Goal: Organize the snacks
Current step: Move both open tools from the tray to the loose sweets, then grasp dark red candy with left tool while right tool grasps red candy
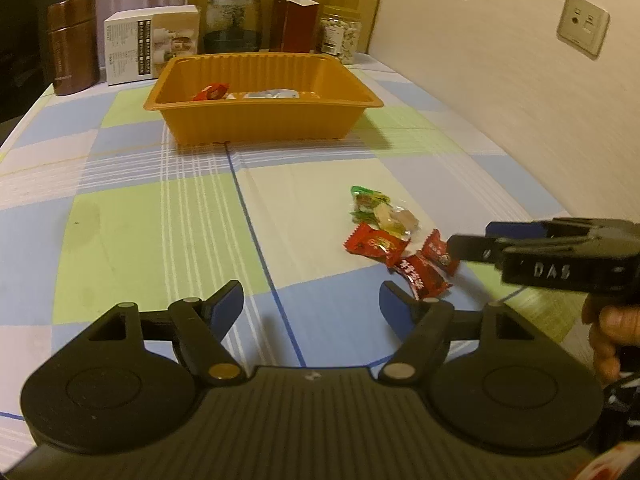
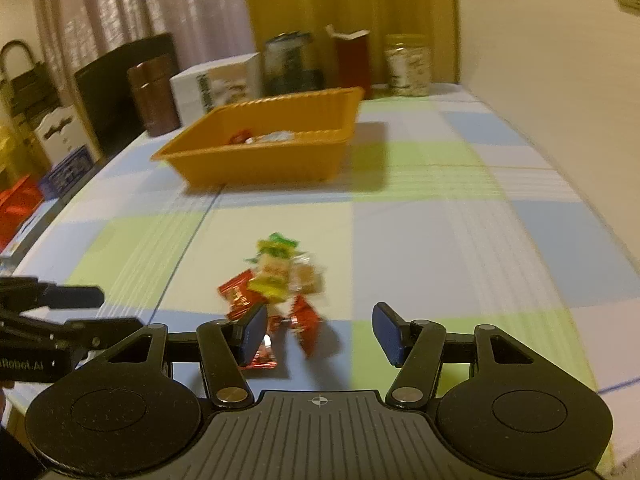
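Observation:
A small pile of wrapped snacks (image 1: pixel 384 232), green, yellow and red, lies on the checked tablecloth. The orange tray (image 1: pixel 260 124) stands beyond it and holds a red wrapper (image 1: pixel 210 91) and a pale packet (image 1: pixel 272 94). My left gripper (image 1: pixel 311 300) is open and empty, low over the cloth, just left of the pile. My right gripper (image 1: pixel 468 240) comes in from the right, its tip at the red wrappers. In the right wrist view, my right gripper (image 2: pixel 320 332) is open, with red wrappers (image 2: pixel 304 320) lying between its blue pads, untouched. The tray (image 2: pixel 260 164) sits farther back.
Behind the tray stand a brown canister (image 1: pixel 74 44), a white box (image 1: pixel 152 44), a glass jar (image 1: pixel 234 20), a red carton (image 1: pixel 296 24) and a jar of nuts (image 1: pixel 340 32). A wall with sockets (image 1: pixel 582 26) borders the table's right side. Boxes (image 2: pixel 24 200) crowd the left edge.

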